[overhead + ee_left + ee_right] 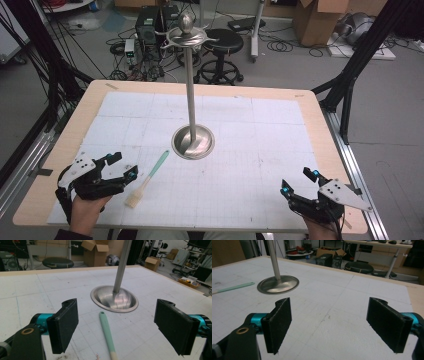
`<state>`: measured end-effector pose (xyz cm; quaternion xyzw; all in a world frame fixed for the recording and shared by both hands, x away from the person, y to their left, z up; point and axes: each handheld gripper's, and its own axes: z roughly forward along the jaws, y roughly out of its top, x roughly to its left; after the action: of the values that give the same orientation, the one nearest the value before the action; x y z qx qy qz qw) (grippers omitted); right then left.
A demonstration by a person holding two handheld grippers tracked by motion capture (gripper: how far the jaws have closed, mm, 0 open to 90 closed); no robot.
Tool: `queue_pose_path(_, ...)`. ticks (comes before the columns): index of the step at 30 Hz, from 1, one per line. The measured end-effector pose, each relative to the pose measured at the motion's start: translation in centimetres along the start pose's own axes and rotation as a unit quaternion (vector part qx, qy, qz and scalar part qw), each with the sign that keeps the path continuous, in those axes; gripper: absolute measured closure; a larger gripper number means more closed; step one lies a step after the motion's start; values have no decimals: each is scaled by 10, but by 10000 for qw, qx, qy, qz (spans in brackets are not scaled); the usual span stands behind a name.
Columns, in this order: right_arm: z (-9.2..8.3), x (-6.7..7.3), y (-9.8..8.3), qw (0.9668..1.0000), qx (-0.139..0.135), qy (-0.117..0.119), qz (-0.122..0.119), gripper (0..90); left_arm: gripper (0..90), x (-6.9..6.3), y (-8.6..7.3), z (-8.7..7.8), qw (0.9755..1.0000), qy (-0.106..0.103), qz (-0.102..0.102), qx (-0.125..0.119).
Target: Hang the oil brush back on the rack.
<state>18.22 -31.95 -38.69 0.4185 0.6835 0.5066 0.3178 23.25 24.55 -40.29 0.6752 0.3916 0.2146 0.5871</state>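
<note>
Flanking brush (148,179), left gripper (123,166) near table edge (31,210)

I see a metal stand (192,135) mid-tabletop (305,107) — round dished base, tall upright pole, curved hooks and a knob at the top. The tabletop carries a white gridded mat (250,150). Beyond its far edge I make out a black stool (223,42), tangled cables on the floor — and cardboard boxes (317,17).
</note>
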Motion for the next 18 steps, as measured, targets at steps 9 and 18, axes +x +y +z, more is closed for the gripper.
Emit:
queue_pose_path(9,0,0,0,9999,8,83,-72,190,274,-1,-8,12,9974,-23,-1,718)
queue_pose_path(18,3,2,0,9998,84,94,-146,190,410,-3,-20,29,9862,-66,93,1650)
